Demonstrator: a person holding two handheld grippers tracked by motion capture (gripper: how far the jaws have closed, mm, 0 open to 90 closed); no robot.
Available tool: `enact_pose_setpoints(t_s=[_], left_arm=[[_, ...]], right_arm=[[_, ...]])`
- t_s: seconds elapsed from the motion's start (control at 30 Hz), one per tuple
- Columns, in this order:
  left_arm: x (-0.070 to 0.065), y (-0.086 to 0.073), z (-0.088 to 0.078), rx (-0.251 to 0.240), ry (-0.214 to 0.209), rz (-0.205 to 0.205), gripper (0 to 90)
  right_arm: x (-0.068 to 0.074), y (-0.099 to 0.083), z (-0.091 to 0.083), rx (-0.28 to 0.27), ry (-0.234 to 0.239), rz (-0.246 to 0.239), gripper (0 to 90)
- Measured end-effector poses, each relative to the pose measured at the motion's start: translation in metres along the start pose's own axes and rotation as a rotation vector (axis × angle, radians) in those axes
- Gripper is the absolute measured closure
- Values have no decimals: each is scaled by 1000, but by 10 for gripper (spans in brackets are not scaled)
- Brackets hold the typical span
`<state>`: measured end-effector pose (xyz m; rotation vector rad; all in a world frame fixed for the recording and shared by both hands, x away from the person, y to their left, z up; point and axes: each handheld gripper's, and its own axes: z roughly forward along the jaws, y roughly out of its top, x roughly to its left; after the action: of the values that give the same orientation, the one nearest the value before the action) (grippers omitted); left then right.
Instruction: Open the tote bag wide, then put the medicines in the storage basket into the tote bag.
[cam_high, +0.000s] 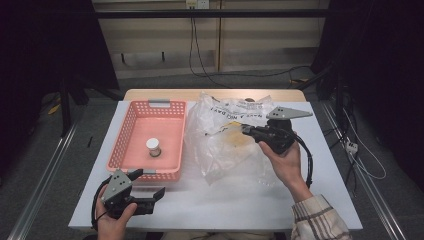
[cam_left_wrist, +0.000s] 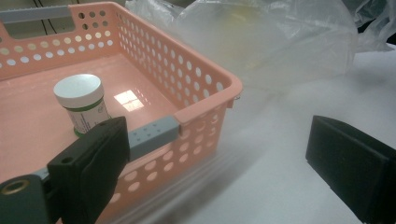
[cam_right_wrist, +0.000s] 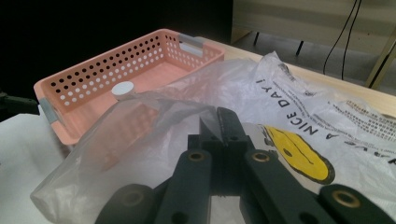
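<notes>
A clear plastic bag (cam_high: 225, 155) printed with a yellow smiley face and "NICE DAY" lies crumpled right of centre on the white table (cam_high: 225, 207). My right gripper (cam_high: 246, 129) reaches into it from the right. In the right gripper view its jaws (cam_right_wrist: 218, 122) are shut on a fold of the bag's film (cam_right_wrist: 140, 135), which hangs lifted from their tips. A pink perforated basket (cam_high: 131, 130) stands to the left and holds a small white-capped jar (cam_high: 153, 146). My left gripper (cam_high: 148, 182) rests open at the basket's near corner (cam_left_wrist: 201, 74), with nothing between its fingers.
The jar (cam_left_wrist: 81, 100) has a green-and-white label and stands upright in the basket's middle. The basket has grey handles (cam_left_wrist: 154, 135). Cables hang along the wall behind the table (cam_high: 192, 50). Bare white tabletop lies along the front edge between my hands.
</notes>
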<state>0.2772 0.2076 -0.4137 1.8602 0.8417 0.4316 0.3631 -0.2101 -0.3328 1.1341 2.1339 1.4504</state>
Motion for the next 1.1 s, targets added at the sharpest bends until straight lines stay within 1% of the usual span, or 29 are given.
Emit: enact_pose_setpoints(t_s=[0.1,0.17,0.2,0.23,0.27,0.3,0.47,0.57,0.67,0.73,0.8,0.87,0.93,1.0,1.03,1.1], left_arm=[[0,0,0,-1,0,0,60],[0,0,0,-1,-1,0,60],[0,0,0,-1,-2,0,60],[0,0,0,-1,-4,1,60],[0,0,0,-1,-4,-4,60],[1,0,0,0,-5,0,60],[4,-1,-3,-9,-5,-17,60],[5,-1,-4,-13,-9,-20,60],[5,0,-4,-20,-3,-24,60],[6,1,-4,-18,0,-12,60],[4,1,-5,-13,-5,-12,60],[2,0,-4,2,-20,10,63],[1,1,-2,3,-32,30,63],[1,3,-1,11,-35,42,65],[0,4,-1,8,-38,35,68],[2,7,-2,-1,-56,38,75]], right_arm=[[-1,3,-1,-13,4,0,900],[-2,5,-2,-32,2,1,900],[-3,7,-4,-51,5,-3,900],[-3,7,-4,-51,5,-3,900],[-3,8,-4,-65,10,-2,900],[-3,8,-4,-65,10,-2,900],[-5,6,1,-59,18,3,900],[-5,6,2,-54,18,4,900],[-5,5,2,-52,19,2,900],[-5,4,0,-51,21,3,900],[-6,3,0,-52,24,3,900],[-7,3,0,-50,23,8,900],[-7,3,0,-49,23,8,900],[-7,3,0,-50,22,6,900],[-7,3,-1,-49,23,7,900],[-7,3,-1,-44,26,6,900]])
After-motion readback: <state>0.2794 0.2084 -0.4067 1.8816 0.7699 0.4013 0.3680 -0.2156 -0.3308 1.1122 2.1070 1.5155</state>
